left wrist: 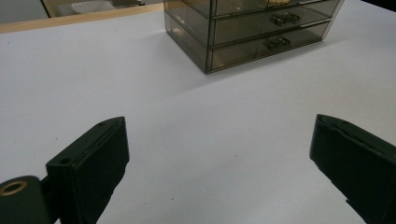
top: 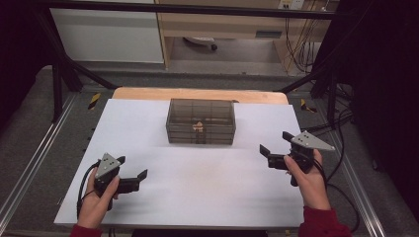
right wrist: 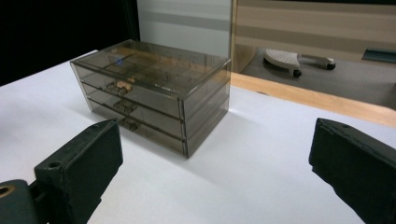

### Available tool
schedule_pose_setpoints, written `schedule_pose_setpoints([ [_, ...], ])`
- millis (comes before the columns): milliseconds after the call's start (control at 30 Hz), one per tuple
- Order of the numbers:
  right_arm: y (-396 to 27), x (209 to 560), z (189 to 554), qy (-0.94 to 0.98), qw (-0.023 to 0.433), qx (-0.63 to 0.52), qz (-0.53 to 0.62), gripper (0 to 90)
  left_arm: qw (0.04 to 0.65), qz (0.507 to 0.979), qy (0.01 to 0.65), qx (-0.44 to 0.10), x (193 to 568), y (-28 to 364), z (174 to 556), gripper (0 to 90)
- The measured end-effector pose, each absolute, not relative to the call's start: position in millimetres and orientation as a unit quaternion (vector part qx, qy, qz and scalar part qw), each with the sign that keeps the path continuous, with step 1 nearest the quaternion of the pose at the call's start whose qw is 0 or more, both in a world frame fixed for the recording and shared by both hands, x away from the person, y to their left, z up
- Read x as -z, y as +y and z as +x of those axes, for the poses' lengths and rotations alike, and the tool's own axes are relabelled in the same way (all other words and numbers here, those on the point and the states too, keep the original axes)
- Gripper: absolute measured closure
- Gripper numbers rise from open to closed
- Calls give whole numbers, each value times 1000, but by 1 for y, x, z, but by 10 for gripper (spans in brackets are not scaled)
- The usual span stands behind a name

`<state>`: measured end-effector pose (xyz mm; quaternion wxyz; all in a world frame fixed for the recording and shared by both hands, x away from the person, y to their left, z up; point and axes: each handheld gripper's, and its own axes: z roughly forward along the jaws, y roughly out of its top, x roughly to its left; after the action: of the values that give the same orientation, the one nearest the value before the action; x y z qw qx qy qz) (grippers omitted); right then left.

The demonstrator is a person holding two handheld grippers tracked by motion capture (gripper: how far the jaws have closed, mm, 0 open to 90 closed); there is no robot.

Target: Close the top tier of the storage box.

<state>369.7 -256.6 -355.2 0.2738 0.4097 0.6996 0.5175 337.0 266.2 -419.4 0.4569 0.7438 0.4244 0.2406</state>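
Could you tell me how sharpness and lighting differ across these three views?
High view: soft and dim, dark surroundings. Left gripper view: drawer box fairly sharp, left gripper jaws blurred. Right gripper view: the box sharp, faint shadow on the white table.

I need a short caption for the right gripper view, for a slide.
Open right gripper facing a smoky three-drawer box, all drawers closed, on a white table.

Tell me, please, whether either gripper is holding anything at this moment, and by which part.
Nothing is held. The left gripper and right gripper both stand open over the white table, apart from the smoky drawer box.
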Motion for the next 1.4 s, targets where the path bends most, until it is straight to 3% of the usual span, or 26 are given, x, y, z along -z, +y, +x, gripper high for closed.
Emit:
schedule_pose_setpoints([
  [1400,-266,418,352,735,242,-465,430,31,453,748,424,-235,420,266,337,55],
])
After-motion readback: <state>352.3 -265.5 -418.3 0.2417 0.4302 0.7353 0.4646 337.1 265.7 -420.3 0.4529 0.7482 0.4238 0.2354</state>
